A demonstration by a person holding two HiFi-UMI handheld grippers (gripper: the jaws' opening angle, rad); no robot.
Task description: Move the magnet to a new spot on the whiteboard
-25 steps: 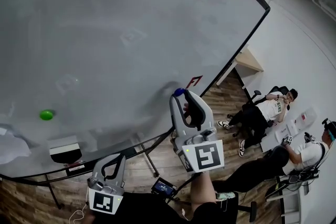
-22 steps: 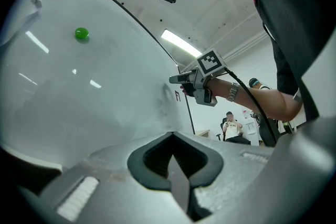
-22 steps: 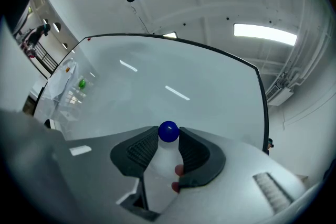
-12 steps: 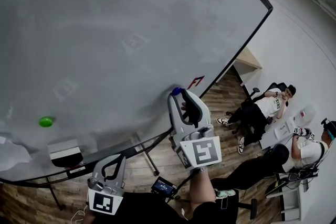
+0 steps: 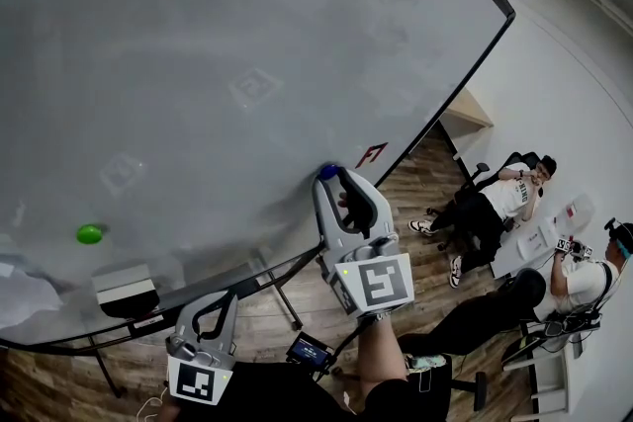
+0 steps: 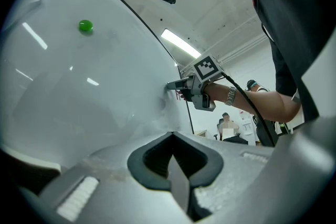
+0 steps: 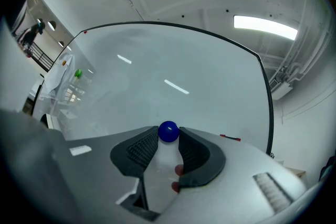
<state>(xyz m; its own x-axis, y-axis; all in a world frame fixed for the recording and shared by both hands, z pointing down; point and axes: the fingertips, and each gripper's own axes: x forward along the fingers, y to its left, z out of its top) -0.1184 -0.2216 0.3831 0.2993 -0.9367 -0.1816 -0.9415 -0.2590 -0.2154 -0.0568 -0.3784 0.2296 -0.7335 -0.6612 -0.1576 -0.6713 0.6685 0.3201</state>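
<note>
- Fingers [image 7: 137,150] of the right gripper [image 7: 168,140] pinch a blue magnet [image 7: 168,131] at their tips, one dark ribbed pad on each side of the ball.
- In the head view, the blue magnet sits at the face of the whiteboard [image 5: 198,64], near the board's lower edge at about 5 o'clock from its middle. Whether it touches the surface cannot be told.
- A small red angled mark [image 5: 371,153] shows on the board just beside the magnet, at 2 o'clock from it.
- A green magnet [image 5: 90,233] clings to the board well apart from the blue one, at roughly 9 o'clock from it.
- The left gripper [image 6: 171,136] hangs low, clear of the board, at 7 o'clock from the right gripper in the head view. Its fingers are pressed together with nothing between them.
- A pale block with a dark underside [image 5: 126,290] rests at the board's bottom edge, at 5 o'clock from the green magnet.
- Two seated people [image 5: 495,208] look on from 3 o'clock, beyond the board's corner.
</note>
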